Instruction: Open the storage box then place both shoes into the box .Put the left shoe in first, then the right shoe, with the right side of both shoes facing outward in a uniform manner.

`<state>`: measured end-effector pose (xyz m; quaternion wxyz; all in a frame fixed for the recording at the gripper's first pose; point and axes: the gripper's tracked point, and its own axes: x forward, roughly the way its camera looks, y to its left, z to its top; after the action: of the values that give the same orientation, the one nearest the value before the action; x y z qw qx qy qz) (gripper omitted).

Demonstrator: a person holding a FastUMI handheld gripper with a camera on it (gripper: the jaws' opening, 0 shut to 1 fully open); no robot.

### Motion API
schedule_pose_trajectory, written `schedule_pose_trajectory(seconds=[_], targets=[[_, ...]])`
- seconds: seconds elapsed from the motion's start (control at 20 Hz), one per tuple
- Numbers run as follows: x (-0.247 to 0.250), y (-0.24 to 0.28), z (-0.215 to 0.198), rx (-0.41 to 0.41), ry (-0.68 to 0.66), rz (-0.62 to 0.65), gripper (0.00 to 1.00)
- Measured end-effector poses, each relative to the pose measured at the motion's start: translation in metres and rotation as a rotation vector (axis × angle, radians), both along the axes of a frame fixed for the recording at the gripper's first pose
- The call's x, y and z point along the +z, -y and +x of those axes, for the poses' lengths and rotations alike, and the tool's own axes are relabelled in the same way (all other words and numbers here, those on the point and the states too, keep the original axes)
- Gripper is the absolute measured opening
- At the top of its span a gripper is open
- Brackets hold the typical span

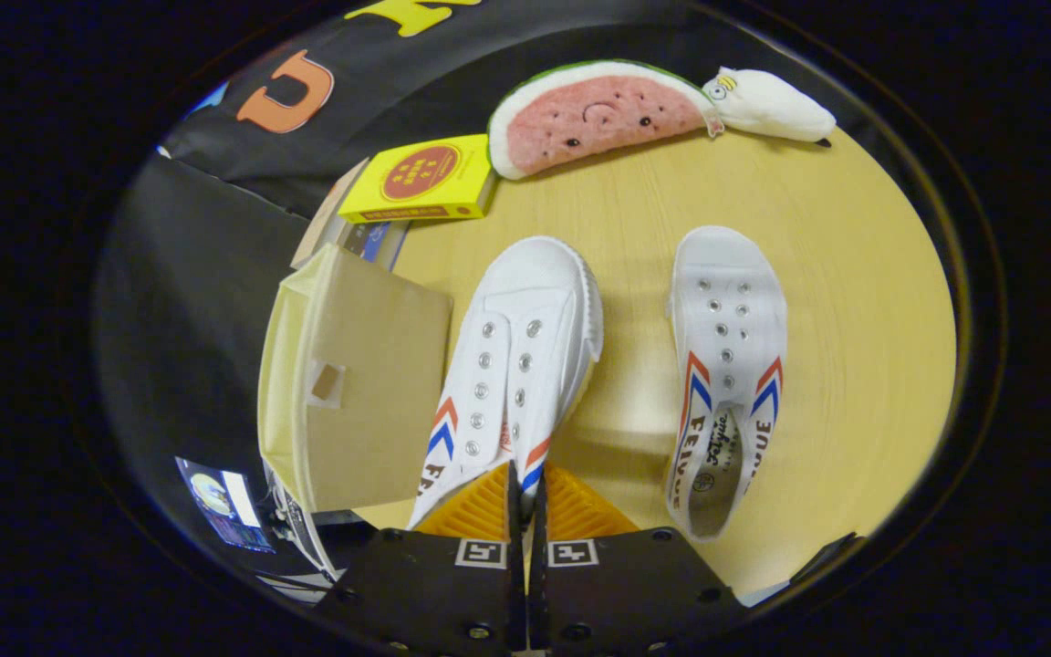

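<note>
The tongs (525,488) are drawn narrow, pinched on the heel edge of the left shoe (512,365), which hangs toe-away just ahead of them, apparently lifted off the surface (854,301). The storage box (352,374) stands just left of that shoe with its flap open; the right shoe (728,365) lies flat to the right, apart from it. To do this step well, I judge the grip should stay firm while the shoe is swung left over the opening, turned so its right side faces outward, then lowered without catching the soft wall. Farther off lie a yellow box (425,178), a watermelon plush (598,114) and a white plush (767,105), against the dark booth wall.
</note>
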<state>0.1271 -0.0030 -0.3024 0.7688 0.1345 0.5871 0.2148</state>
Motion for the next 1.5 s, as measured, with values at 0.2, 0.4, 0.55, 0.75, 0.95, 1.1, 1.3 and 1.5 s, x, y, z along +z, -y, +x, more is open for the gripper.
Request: schedule_pose_trajectory(seconds=[0.2,0.4,0.55,0.75,0.95,1.1,1.3,1.5], targets=[[0.056,-0.028,-0.004,0.013,0.053,0.025,0.02],[0.096,-0.076,-0.011,0.042,0.088,0.033,0.02],[0.110,-0.126,-0.016,0.072,0.123,0.037,0.02],[0.101,-0.195,-0.023,0.067,0.132,0.016,0.02],[0.063,-0.248,-0.021,0.042,0.154,-0.029,0.01],[0.026,-0.270,-0.024,0.022,0.142,-0.095,0.02],[-0.008,-0.286,-0.018,0.010,0.179,-0.178,0.02],[-0.033,-0.295,-0.018,0.073,0.141,-0.210,0.02]])
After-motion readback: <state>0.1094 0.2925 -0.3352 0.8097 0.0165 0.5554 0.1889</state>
